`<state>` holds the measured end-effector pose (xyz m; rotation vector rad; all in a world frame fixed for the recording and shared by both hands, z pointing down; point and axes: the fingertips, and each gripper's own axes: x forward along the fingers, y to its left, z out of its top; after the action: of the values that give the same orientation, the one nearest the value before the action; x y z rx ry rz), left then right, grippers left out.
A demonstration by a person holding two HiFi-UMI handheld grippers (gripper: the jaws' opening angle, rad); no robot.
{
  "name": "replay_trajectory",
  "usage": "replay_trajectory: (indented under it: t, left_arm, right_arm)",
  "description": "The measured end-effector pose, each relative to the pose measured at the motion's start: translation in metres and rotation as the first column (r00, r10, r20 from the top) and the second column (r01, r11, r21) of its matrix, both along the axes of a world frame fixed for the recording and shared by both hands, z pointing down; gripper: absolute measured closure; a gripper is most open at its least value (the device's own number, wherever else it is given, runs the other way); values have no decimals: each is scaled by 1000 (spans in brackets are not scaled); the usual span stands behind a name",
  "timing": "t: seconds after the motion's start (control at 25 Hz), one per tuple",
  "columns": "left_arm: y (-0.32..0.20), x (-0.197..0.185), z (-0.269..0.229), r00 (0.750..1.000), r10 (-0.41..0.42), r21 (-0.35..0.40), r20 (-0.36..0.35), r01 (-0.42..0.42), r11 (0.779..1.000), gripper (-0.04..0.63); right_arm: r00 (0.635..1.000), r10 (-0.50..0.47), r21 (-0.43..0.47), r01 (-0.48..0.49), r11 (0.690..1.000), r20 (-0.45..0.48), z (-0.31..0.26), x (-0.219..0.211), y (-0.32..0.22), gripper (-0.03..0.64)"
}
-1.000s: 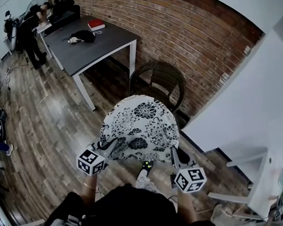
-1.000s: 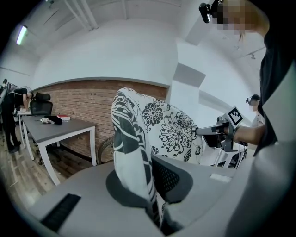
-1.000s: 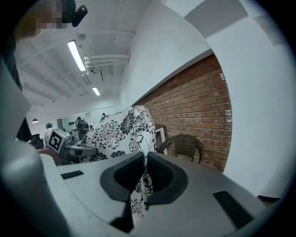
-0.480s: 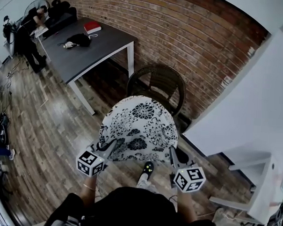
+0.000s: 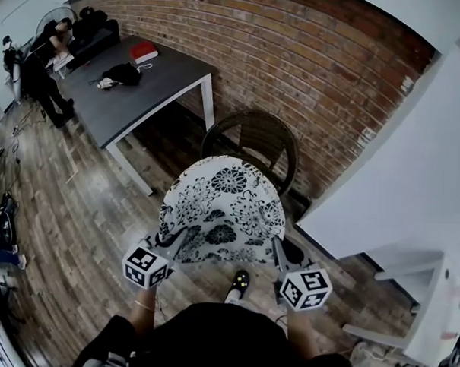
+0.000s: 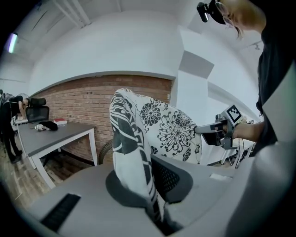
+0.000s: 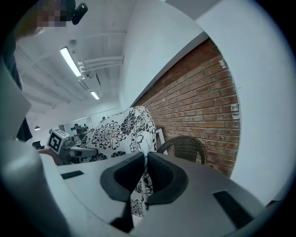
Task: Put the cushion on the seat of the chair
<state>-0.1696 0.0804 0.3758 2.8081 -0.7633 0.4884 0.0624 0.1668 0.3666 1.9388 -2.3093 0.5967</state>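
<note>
I hold a round white cushion with black flower print (image 5: 223, 209) between both grippers, up in the air in front of me. My left gripper (image 5: 166, 243) is shut on its near left edge (image 6: 138, 176). My right gripper (image 5: 279, 253) is shut on its near right edge (image 7: 141, 185). The dark wicker chair (image 5: 255, 142) stands just beyond the cushion against the brick wall. The cushion hides most of its seat in the head view. In the right gripper view the chair (image 7: 185, 147) shows to the right of the cushion.
A grey table with white legs (image 5: 139, 87) stands to the left of the chair, with a red book (image 5: 142, 51) and a dark object on it. A white wall corner (image 5: 382, 185) juts in at the right. A person (image 5: 37, 64) stands at the far left.
Both grippers and the cushion have moved toward the chair together. The cushion now covers more of the chair's seat in the head view. The grip has not changed.
</note>
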Motion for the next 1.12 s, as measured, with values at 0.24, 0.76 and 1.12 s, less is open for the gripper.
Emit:
replay_trajectory:
  t: [0.24, 0.76, 1.12]
  left_arm:
    - [-7, 9, -1, 1000, 18, 21, -5, -18, 1000, 583]
    - [-47, 73, 7, 999, 33, 6, -1, -33, 999, 583]
    - [-56, 83, 15, 999, 46, -16, 26, -46, 999, 583]
  right_arm:
    - [1000, 13, 11, -13, 1000, -9, -3, 5, -3, 595]
    - [1000, 3, -3, -3, 1000, -10, 5, 71, -47, 595]
    - [1000, 30, -11, -30, 999, 8, 10, 83, -44, 594]
